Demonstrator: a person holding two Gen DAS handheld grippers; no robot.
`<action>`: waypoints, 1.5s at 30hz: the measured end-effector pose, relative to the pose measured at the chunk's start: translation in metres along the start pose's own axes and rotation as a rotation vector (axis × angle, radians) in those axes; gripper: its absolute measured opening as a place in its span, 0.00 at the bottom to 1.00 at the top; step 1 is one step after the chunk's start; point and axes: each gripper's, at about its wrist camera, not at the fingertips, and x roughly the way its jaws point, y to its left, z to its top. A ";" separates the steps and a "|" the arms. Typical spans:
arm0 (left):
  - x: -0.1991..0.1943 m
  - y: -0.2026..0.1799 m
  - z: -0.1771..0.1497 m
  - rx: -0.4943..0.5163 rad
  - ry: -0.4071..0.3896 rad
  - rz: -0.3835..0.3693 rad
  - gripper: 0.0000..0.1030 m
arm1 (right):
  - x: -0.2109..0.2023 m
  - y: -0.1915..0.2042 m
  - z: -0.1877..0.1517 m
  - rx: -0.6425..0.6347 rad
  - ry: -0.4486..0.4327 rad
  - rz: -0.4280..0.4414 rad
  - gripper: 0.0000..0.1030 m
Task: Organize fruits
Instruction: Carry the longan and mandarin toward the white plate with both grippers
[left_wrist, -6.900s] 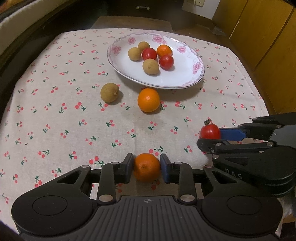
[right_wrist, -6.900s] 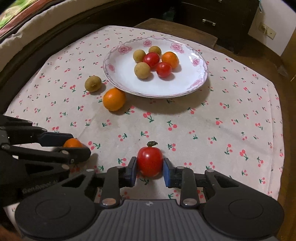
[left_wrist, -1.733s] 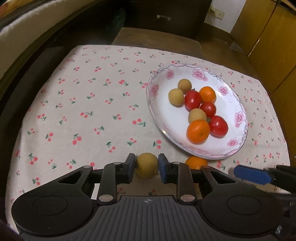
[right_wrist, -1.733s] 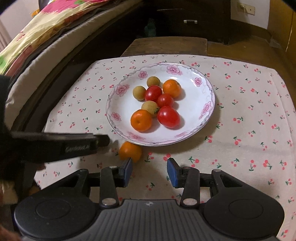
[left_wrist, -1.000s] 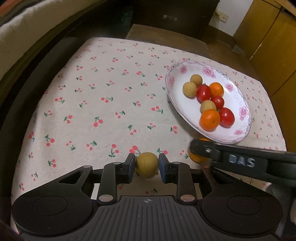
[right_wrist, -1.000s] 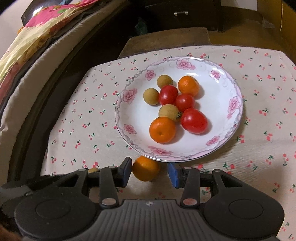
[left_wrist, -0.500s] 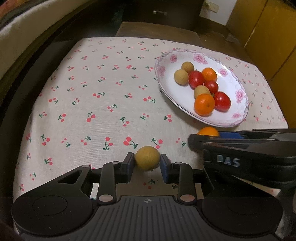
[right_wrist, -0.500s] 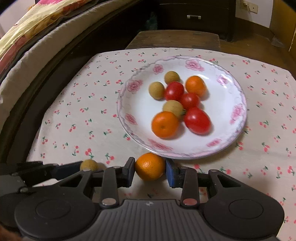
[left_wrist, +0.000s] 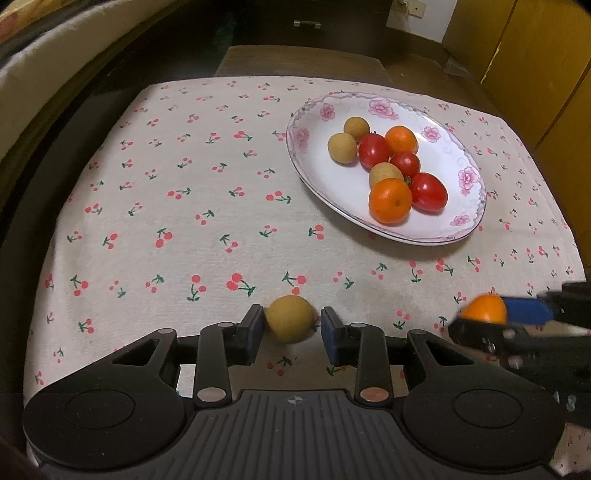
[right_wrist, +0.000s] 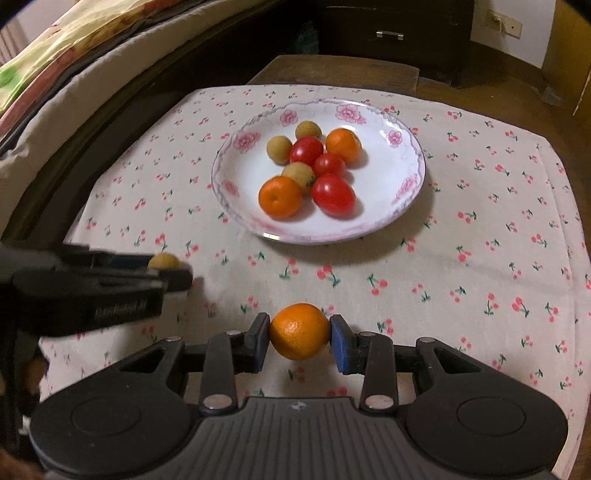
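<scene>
A white flowered plate (left_wrist: 461, 173) (right_wrist: 406, 147) holds several fruits: tan longans, red tomatoes and oranges. My left gripper (left_wrist: 291, 326) has a tan longan (left_wrist: 290, 323) between its jaws; the left pad touches it, and a narrow gap shows at the right pad. In the right wrist view this gripper (right_wrist: 168, 269) and the longan (right_wrist: 164, 261) show at the left. My right gripper (right_wrist: 299, 338) is shut on an orange (right_wrist: 300, 331) above the cloth. In the left wrist view the right gripper (left_wrist: 491, 317) shows at the right with the orange (left_wrist: 484, 309).
The cherry-print tablecloth (left_wrist: 203, 206) covers the table. A dark wooden stool (right_wrist: 332, 70) stands behind the table. A cushioned bed edge (right_wrist: 74, 85) runs along the left. Wooden cabinets (left_wrist: 546, 55) stand at the far right.
My right gripper has closed on the orange and pulled it back from the plate's edge. My left gripper still has the longan between its jaws and has drawn back from the plate.
</scene>
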 end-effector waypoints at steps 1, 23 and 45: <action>0.000 -0.001 0.000 0.001 -0.001 0.003 0.42 | 0.000 0.000 -0.001 0.000 0.004 0.006 0.35; 0.000 0.001 0.009 -0.069 0.000 0.019 0.36 | -0.004 -0.013 -0.002 0.034 -0.010 0.056 0.35; -0.016 -0.048 -0.004 0.031 0.002 -0.033 0.36 | -0.011 -0.021 -0.002 0.046 -0.014 0.009 0.35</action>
